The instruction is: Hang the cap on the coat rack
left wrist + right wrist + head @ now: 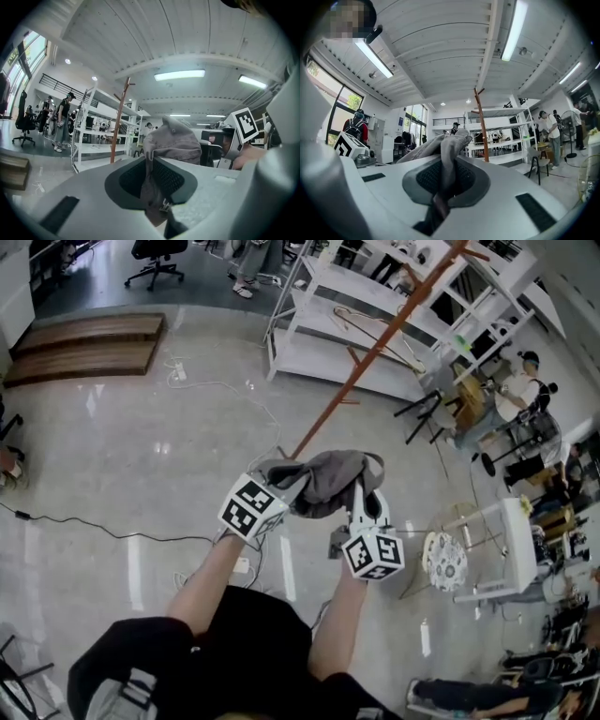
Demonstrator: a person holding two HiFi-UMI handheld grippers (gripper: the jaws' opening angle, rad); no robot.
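A grey cap [328, 479] hangs stretched between my two grippers above the floor. My left gripper [281, 491] is shut on the cap's left edge; in the left gripper view the cap's fabric [171, 140] runs down between the jaws. My right gripper [359, 495] is shut on the cap's right side, and the right gripper view shows the cap [445, 147] pinched in the same way. The orange-brown coat rack [384, 343] stands just beyond the cap and rises toward the upper right. It appears as a thin pole in the left gripper view [118, 123] and in the right gripper view [481, 126].
White shelving [375, 324] stands behind the rack. A cable [103, 531] trails over the glossy floor at left. A white fan [445, 561], a stool [431, 409] and a white table [511, 549] crowd the right. People stand in the distance.
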